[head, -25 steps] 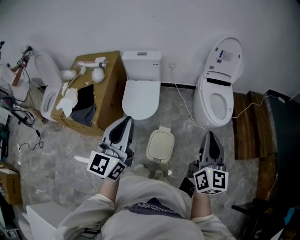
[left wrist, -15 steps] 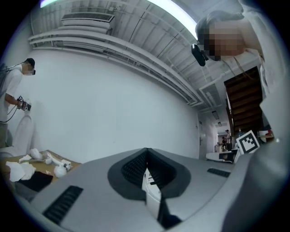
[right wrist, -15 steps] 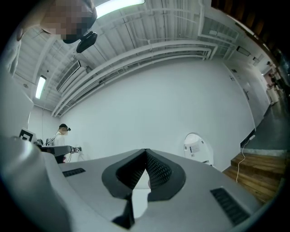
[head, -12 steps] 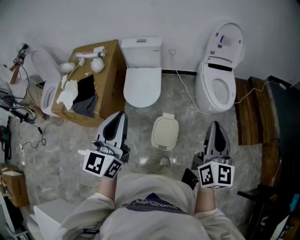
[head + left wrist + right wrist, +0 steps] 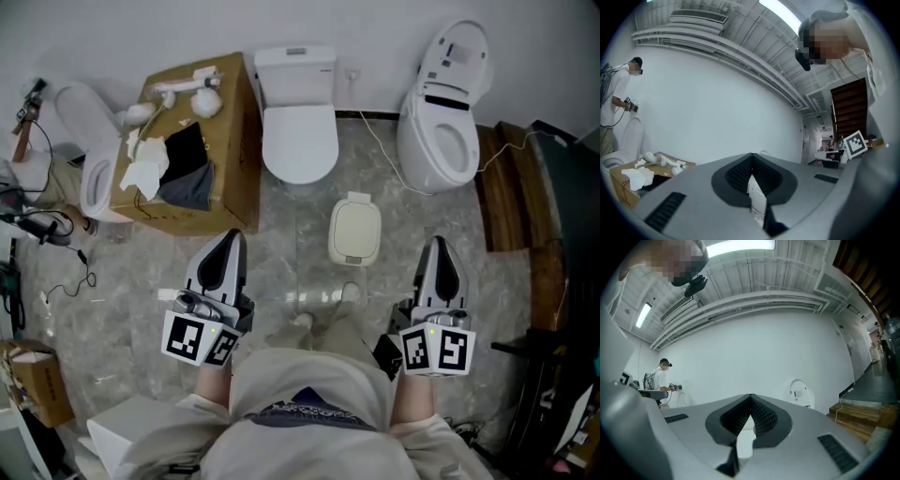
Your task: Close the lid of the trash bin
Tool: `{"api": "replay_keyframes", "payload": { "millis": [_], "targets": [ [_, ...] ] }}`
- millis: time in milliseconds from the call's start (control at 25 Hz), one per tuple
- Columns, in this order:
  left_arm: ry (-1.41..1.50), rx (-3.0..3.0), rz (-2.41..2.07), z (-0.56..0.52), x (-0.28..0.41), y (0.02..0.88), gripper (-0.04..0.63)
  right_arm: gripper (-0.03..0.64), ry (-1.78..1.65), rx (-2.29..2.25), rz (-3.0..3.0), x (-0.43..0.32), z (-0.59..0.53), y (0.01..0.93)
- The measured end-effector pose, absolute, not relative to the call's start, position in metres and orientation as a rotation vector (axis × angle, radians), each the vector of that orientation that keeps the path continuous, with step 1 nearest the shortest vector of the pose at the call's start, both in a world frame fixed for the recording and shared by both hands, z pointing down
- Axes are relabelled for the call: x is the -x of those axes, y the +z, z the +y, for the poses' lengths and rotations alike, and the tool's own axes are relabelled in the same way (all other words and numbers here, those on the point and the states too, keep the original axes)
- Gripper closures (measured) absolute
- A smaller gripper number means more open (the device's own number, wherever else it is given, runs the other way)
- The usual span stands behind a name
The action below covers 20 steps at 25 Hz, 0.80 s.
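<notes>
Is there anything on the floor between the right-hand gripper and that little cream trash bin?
No. In the head view only bare marbled floor lies between the right gripper and the trash bin; they are apart.

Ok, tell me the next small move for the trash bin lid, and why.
Probably just hold both grippers back and stop. In the head view the trash bin lid lies flat, seemingly already closed, and the left gripper and right gripper are shut, empty, and short of it.

Trash bin (image 5: 354,231) before toilet (image 5: 298,136), right of box (image 5: 236,150)
</notes>
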<state>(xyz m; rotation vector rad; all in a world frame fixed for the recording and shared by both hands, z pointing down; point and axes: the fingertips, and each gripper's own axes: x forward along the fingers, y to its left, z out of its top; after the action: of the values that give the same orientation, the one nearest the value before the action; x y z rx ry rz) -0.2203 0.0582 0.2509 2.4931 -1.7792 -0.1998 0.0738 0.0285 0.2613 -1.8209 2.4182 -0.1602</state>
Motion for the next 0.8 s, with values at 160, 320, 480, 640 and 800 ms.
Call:
{"api": "replay_keyframes", "payload": {
  "millis": [160, 320, 480, 640, 800],
  "targets": [
    [-0.206, -2.507, -1.726, 0.077, 0.231, 0.254, 0.598, 0.609, -0.16, 1.848, 2.417, -0.051, 0.06, 0.262],
    [-0.245, -2.526, -1.713, 0.09, 0.227, 0.245, 0.598, 0.609, -0.111, 1.907, 2.399, -0.055, 0.077, 0.255],
    [-0.299, -2.517, -1.721, 0.098, 0.214, 0.241, 0.598, 0.611, -0.005, 1.984, 2.411, -0.068, 0.086, 0.248],
    [-0.325, -2.554, -1.697, 0.097, 0.192, 0.234, 0.598, 0.611, 0.001, 1.978, 2.399, -0.082, 0.089, 0.243],
    [-0.352, -2.578, -1.691, 0.093, 0.173, 0.227, 0.598, 0.611, 0.003, 1.967, 2.412, -0.093, 0.088, 0.246]
  ]
}}
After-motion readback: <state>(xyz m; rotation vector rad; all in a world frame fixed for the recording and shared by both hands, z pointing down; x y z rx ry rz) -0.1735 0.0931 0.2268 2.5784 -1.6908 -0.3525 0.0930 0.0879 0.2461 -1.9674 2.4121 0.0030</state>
